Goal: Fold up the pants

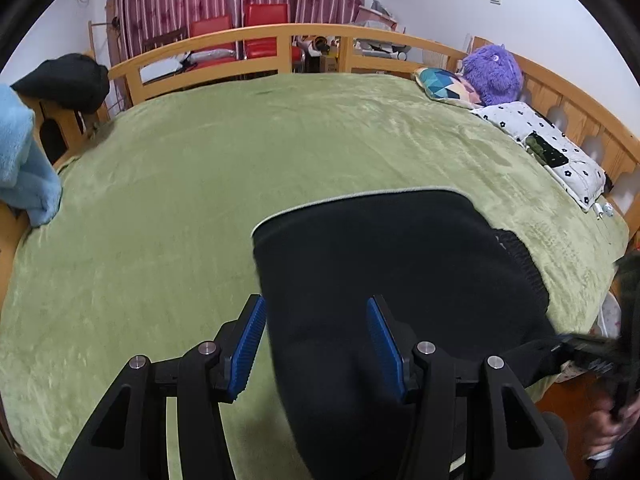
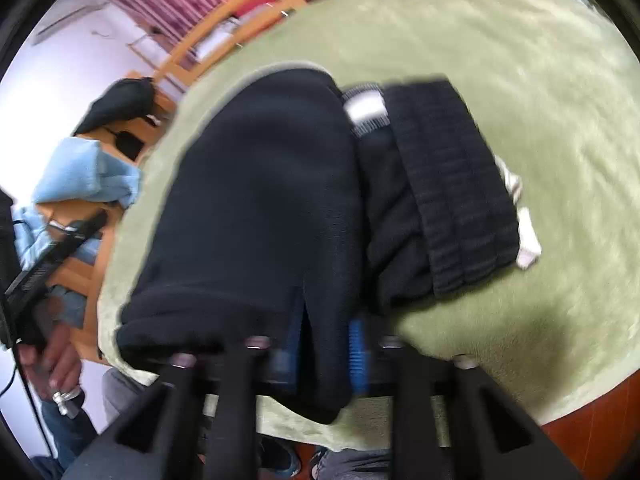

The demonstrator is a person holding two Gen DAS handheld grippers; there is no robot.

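right gripper [image 2: 324, 348]: clamped on pants [image 2: 256, 208] edge
left gripper [image 1: 316, 344]: released, straddling cloth
risk: one-sided lift skews fold

No text, brand, number or sign can be read in either view. The pale tag [image 2: 366, 114] sewn inside the waistband of the black pants [image 2: 256, 208] is blurred to a blank patch. The cardboard box [image 1: 327, 65] behind the bed rail [image 1: 256, 36] bears a faint dark mark, too small to make out.
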